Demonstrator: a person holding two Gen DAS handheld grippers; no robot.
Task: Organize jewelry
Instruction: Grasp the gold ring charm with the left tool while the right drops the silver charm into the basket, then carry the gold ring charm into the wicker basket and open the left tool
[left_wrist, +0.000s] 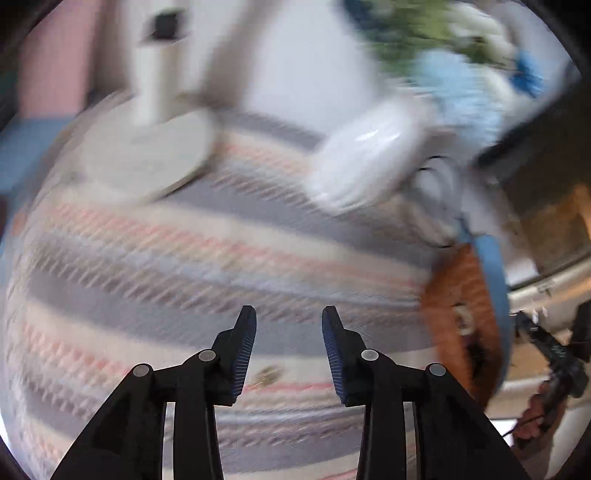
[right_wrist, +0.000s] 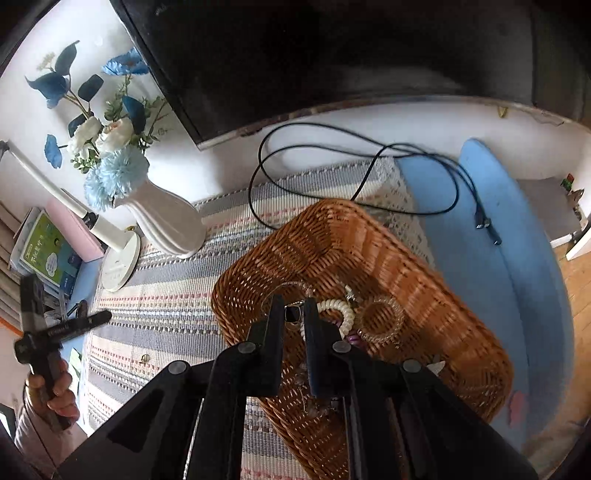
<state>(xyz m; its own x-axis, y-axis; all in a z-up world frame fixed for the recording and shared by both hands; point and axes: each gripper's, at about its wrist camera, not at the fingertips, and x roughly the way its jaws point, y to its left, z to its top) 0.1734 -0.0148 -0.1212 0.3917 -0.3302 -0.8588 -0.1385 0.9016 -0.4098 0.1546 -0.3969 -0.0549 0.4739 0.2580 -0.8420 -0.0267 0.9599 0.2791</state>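
My right gripper is over the wicker basket, its fingers shut on a small piece with a dark square stone. In the basket lie a cream spiral hair tie, a clear spiral band and clear beads. A small gold ring lies on the striped mat. My left gripper is open and empty above the mat, with a small gold piece between its fingers. The left view is blurred; the basket shows at its right edge.
A white vase of blue and white flowers and a white lamp base stand at the mat's far left. A black cable loops behind the basket. Books lie left. A dark screen stands behind.
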